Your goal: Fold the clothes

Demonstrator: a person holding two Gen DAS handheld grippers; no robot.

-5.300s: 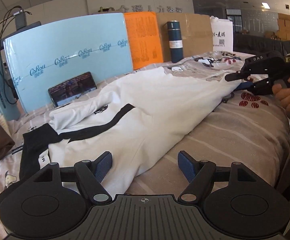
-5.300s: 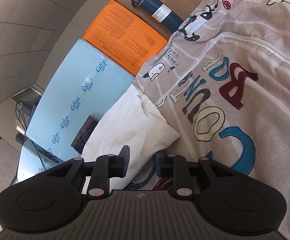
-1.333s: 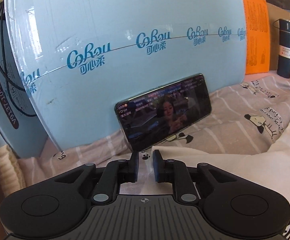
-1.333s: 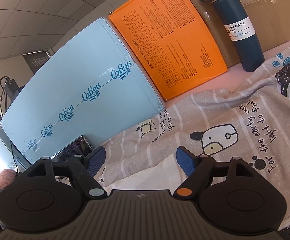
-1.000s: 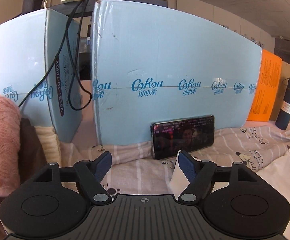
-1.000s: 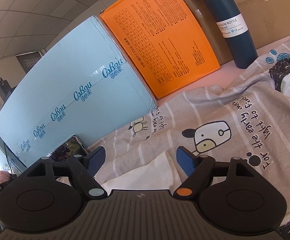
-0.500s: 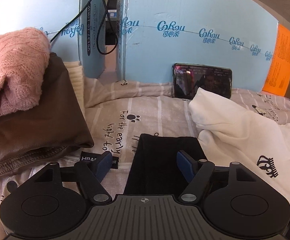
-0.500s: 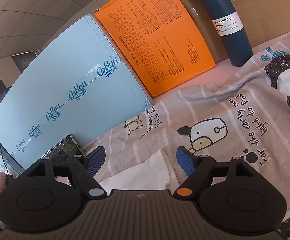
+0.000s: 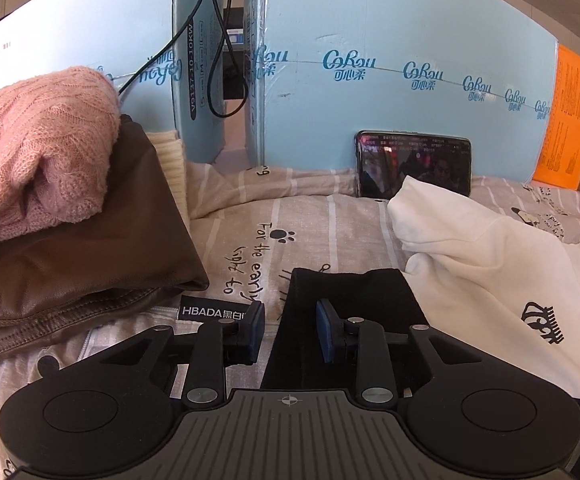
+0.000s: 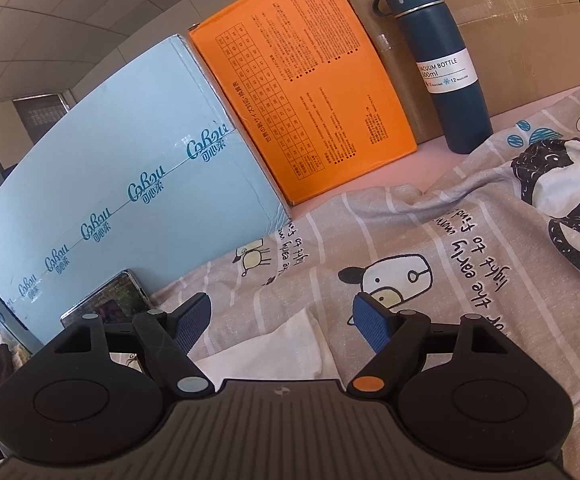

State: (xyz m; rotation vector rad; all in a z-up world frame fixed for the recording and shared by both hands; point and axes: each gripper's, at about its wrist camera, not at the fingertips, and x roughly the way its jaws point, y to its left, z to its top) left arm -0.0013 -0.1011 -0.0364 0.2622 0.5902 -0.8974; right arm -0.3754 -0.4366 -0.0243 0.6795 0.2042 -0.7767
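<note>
Cartoon-print bed cover carries the work; blue cartons line its far edge, with a phone propped against them. White garment lies spread toward the right side of the bed, its black sleeve stretched toward the near edge. Left claw is part-open, straddling the sleeve's left border, not yet pinching. Right claw is wide open, empty, above a white corner. Judged step: taking the sleeve. Next move likely needs the left claw closed on that border, then carried across the body. Folded brown and pink clothes are stacked at the left edge.
</note>
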